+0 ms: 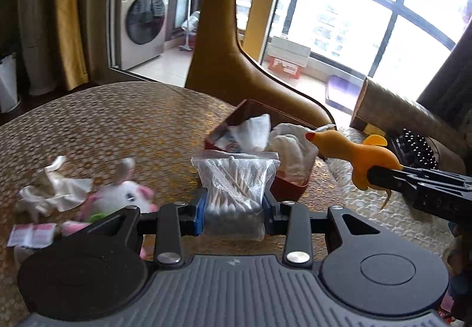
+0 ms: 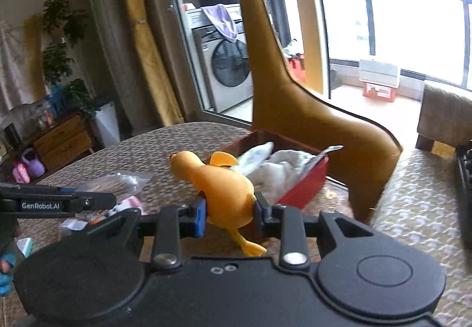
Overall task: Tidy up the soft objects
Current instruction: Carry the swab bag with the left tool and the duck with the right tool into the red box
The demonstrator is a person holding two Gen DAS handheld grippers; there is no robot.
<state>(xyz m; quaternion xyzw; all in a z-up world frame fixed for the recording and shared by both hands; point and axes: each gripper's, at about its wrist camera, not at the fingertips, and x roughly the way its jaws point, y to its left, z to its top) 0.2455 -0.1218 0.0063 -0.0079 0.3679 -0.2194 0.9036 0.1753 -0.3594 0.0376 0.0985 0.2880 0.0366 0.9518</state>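
A clear zip bag of cotton swabs (image 1: 234,179) sits pinched between the blue pads of the left gripper (image 1: 234,210), jaws closed partway onto its lower half, lifted above the gold patterned table (image 1: 118,126). Just to its right the right gripper (image 2: 230,213) clamps a yellow rubber chicken (image 2: 224,188) by the body, jaws likewise part closed around it, its head pointing left and one foot dangling below. Beyond both, on the far side of the table, stands a red box (image 2: 306,185) already holding a white cloth (image 1: 290,147) and a crumpled white packet (image 1: 250,129). Near left on the table lie a pink and white plush toy (image 1: 124,197), a crumpled white fabric piece (image 1: 50,188) and small pink sachets (image 1: 32,234). A tan leather chair (image 1: 224,32) stands behind the box, and a black hairbrush (image 1: 419,150) lies at the far right
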